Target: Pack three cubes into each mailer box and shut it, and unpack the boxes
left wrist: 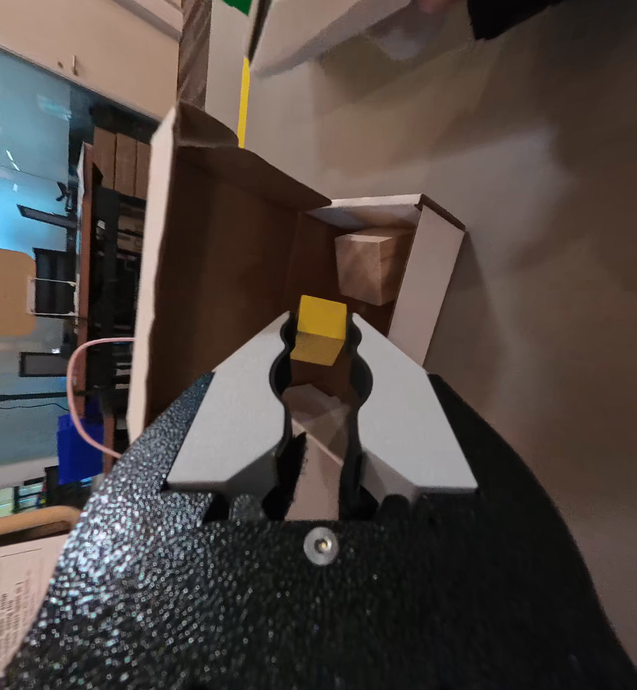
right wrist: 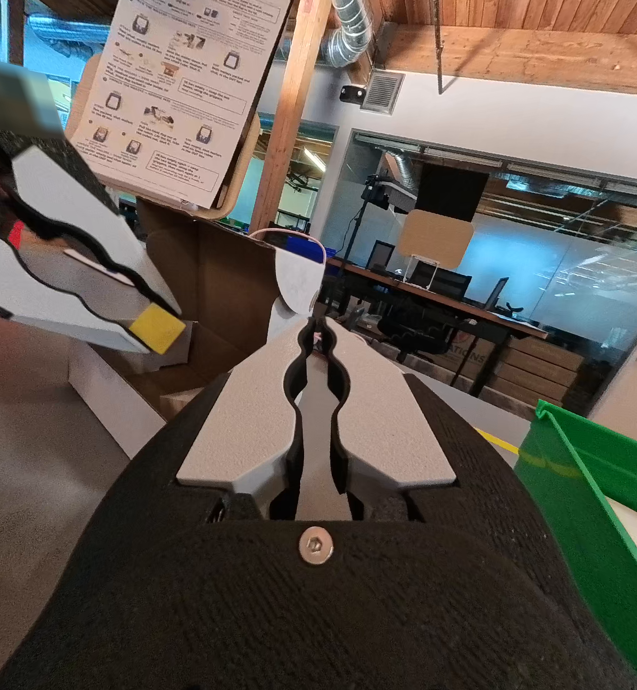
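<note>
**Yellow cube held at the open mailer box**

The grey desk [left wrist: 533, 261] carries an open mailer box [left wrist: 436, 269], white outside and brown inside, with its lid [left wrist: 205, 283] raised. In the right wrist view the same box [right wrist: 216, 291] stands with its lid up beyond the claw tips, and a white rounded flap [right wrist: 298, 283] juts from the lid's edge. A green bin [right wrist: 589, 504] sits at the right of that view, with a strip of yellow tape [right wrist: 496, 442] on the desk just beside it. A printed instruction sheet [right wrist: 175, 93] on a board leans above the box.

Inside the box, a plain wooden cube [left wrist: 373, 269] rests against the far corner, near the white side wall. A second mailer box [left wrist: 309, 37] shows blurred at the top of the left wrist view.

The left claw [left wrist: 320, 332] is clamped on a small yellow cube [left wrist: 320, 321], gripped between the tips and held over the box's interior, apart from the wooden cube. The right wrist view shows that claw [right wrist: 156, 328] from the side with the yellow cube [right wrist: 156, 328] at its tip, over the box.

The right claw [right wrist: 317, 325] has its jaws nearly together at the tips, with nothing clearly gripped between them; it points towards the flap on the lid.
</note>
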`<state>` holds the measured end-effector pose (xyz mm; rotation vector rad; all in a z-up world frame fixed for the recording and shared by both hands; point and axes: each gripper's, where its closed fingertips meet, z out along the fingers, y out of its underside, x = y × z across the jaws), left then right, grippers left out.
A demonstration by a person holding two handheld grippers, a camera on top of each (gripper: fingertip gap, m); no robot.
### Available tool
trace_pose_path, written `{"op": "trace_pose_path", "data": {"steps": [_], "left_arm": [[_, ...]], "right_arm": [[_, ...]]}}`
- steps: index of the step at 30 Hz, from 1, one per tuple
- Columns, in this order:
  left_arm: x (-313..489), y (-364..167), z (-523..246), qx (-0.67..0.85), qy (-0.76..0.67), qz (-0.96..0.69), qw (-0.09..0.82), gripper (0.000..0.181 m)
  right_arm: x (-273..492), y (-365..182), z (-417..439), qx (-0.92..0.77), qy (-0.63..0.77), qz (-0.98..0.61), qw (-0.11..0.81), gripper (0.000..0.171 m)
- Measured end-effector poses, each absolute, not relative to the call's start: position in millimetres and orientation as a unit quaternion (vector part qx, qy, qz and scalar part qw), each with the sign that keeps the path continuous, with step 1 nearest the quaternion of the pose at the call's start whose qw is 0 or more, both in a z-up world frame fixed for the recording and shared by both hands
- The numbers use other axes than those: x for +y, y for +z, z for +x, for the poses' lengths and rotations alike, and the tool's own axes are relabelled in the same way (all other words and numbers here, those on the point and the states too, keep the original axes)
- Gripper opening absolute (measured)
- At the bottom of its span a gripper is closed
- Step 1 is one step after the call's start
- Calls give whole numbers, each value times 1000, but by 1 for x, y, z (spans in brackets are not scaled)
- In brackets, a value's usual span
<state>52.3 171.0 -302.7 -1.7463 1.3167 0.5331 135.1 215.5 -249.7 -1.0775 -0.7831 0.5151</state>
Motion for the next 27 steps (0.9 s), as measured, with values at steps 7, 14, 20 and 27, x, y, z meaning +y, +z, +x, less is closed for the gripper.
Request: {"op": "trace_pose_path", "data": {"steps": [7,14,20,27], "left_arm": [[173,-311,53,532,203,-705,423,46],[128,-270,80,506,115,-723,457,58],[61,-196,4,356,76,-794,487,55],[1,-189,-215,87,138,-899,407,57]], "right_arm": [[217,-250,135,-354,245,-499,752,3],[215,-250,138,-359,252,-496,749,3],[215,-252,137,-360,255,-500,745,3],[219,-255,136,-358,249,-507,744,3]]}}
